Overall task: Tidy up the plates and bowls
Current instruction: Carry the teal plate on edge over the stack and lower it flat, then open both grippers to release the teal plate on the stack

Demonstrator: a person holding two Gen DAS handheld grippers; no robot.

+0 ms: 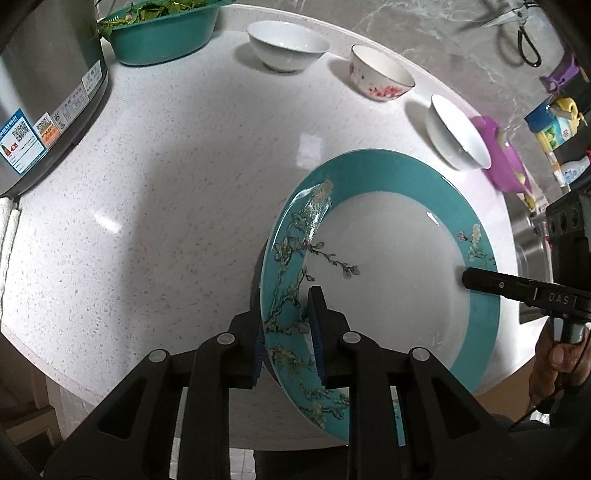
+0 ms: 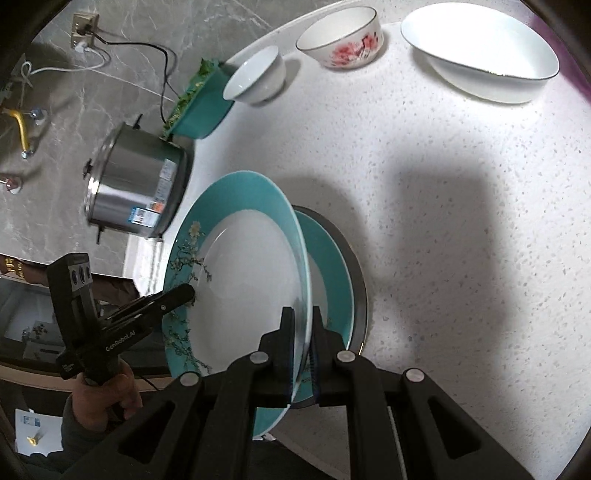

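Observation:
A teal-rimmed plate [image 1: 388, 258] [image 2: 251, 277] with a blossom pattern hangs tilted just above the white counter, held from both sides. My left gripper [image 1: 286, 306] [image 2: 188, 291] is shut on its patterned rim. On the opposite rim my right gripper [image 2: 303, 312] [image 1: 467, 278] is shut as well. Directly under it lies a second teal plate [image 2: 332, 266] on a dark plate [image 2: 360, 280]. Along the back stand a white bowl [image 1: 288, 44] [image 2: 256, 77], a floral bowl [image 1: 380, 74] [image 2: 343, 40] and a dark-rimmed white bowl [image 1: 458, 133] [image 2: 480, 55].
A steel pot [image 1: 40, 92] [image 2: 136, 188] stands at the counter's left end beside a teal basin of greens [image 1: 162, 29]. A purple item [image 1: 502, 155] and a sink [image 1: 532, 240] are on the right. A person's hand [image 2: 107, 395] grips the left tool.

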